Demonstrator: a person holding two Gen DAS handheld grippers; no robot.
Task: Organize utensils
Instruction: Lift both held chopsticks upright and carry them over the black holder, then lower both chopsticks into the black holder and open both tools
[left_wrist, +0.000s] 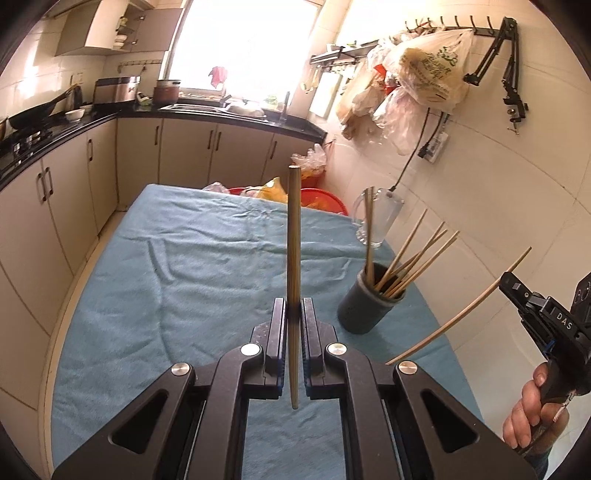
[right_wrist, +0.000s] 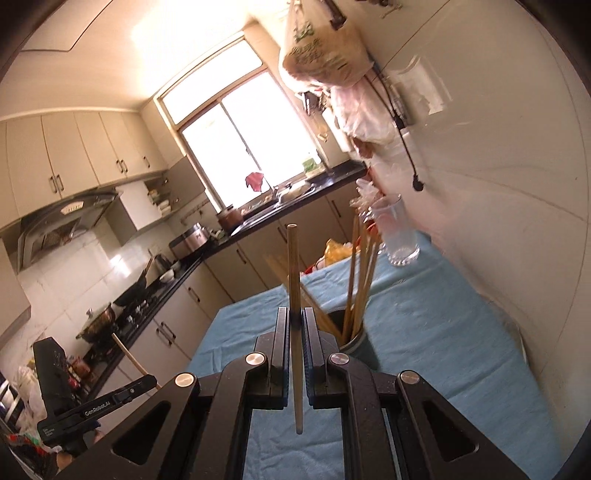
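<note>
Between each pair of black jaws, one slim round bamboo chopstick is pinched.

Left gripper (left_wrist: 294, 308) clamps a straight pale wooden chopstick (left_wrist: 293, 236) upright near its darkened lower part; right gripper (right_wrist: 295, 319) nips a matching smooth stick (right_wrist: 294, 273) the same way. Ahead and to the right of the left jaws, a dark grey cylindrical holder (left_wrist: 364, 306) stands on the wrinkled blue towel-covered desk (left_wrist: 166, 266), bristling with leaning chopsticks; a clear glass pitcher (left_wrist: 382, 218) stands beyond it.
</note>
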